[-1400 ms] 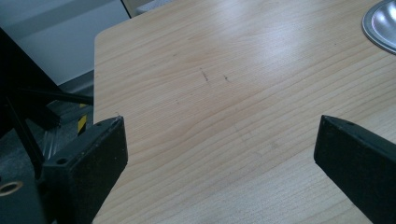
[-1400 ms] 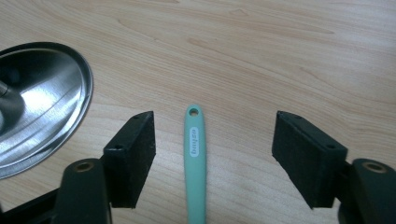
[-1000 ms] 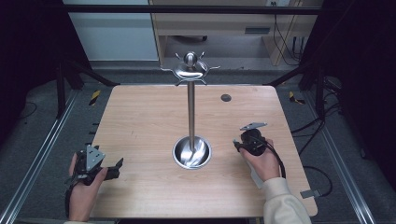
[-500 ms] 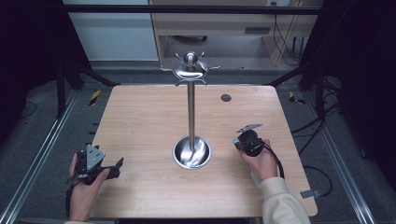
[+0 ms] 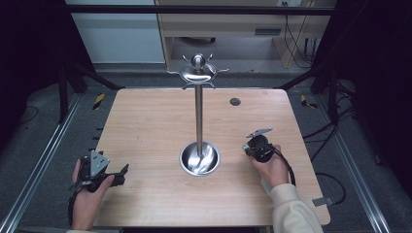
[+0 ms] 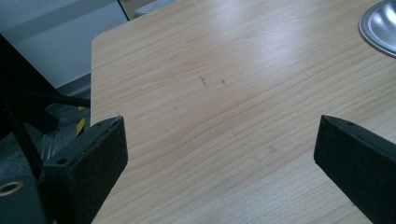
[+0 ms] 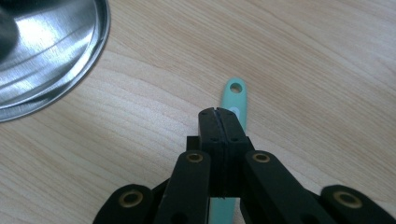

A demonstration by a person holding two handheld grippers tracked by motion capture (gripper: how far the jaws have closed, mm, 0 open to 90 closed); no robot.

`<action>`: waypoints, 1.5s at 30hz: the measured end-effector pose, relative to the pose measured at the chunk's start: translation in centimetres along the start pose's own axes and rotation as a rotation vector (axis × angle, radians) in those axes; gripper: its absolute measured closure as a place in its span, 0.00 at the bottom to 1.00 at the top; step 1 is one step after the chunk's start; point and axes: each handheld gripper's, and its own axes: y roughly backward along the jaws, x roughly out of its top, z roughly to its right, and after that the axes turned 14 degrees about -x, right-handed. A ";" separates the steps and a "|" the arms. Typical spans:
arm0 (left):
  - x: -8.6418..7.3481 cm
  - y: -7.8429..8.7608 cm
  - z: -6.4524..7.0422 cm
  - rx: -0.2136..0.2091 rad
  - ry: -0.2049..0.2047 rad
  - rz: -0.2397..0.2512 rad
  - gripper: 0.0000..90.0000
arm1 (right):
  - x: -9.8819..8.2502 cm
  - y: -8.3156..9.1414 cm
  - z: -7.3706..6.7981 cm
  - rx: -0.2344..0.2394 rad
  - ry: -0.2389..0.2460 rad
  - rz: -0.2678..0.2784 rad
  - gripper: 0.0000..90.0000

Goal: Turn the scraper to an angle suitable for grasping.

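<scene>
A tall steel stand (image 5: 198, 111) with hooks at its top rises from a round dish base (image 5: 199, 158) in the middle of the table. My right gripper (image 7: 217, 114) is shut, its jaws pressed flat together just right of the base (image 7: 46, 51). A mint-green handle (image 7: 235, 93) with a hole at its end lies under and just beyond the jaws; it does not appear to sit between them. In the high view the right gripper (image 5: 247, 148) is low over the table. My left gripper (image 6: 219, 140) is open and empty at the front left corner (image 5: 121, 174).
The wooden table (image 5: 145, 126) has a small dark round plug (image 5: 235, 101) near its far edge. Metal rails run along both sides on the floor. The dish base's rim (image 6: 380, 25) shows at the top right of the left gripper view.
The right hand has shifted very slightly beside the stand's base. The left hand and gripper have stayed where they were.
</scene>
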 end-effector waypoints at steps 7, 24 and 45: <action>0.0 0.0 0.1 -0.001 -0.003 -0.001 0.03 | 0.0 -0.5 -0.3 0.005 0.018 -0.032 1.00; 0.0 -0.1 0.4 -0.008 -0.003 -0.003 0.03 | -0.2 -0.5 1.6 -0.044 -0.074 -0.045 0.99; 0.1 -0.1 0.5 -0.011 0.004 0.006 0.03 | 2.2 -1.6 3.0 -0.059 -0.071 -0.241 0.74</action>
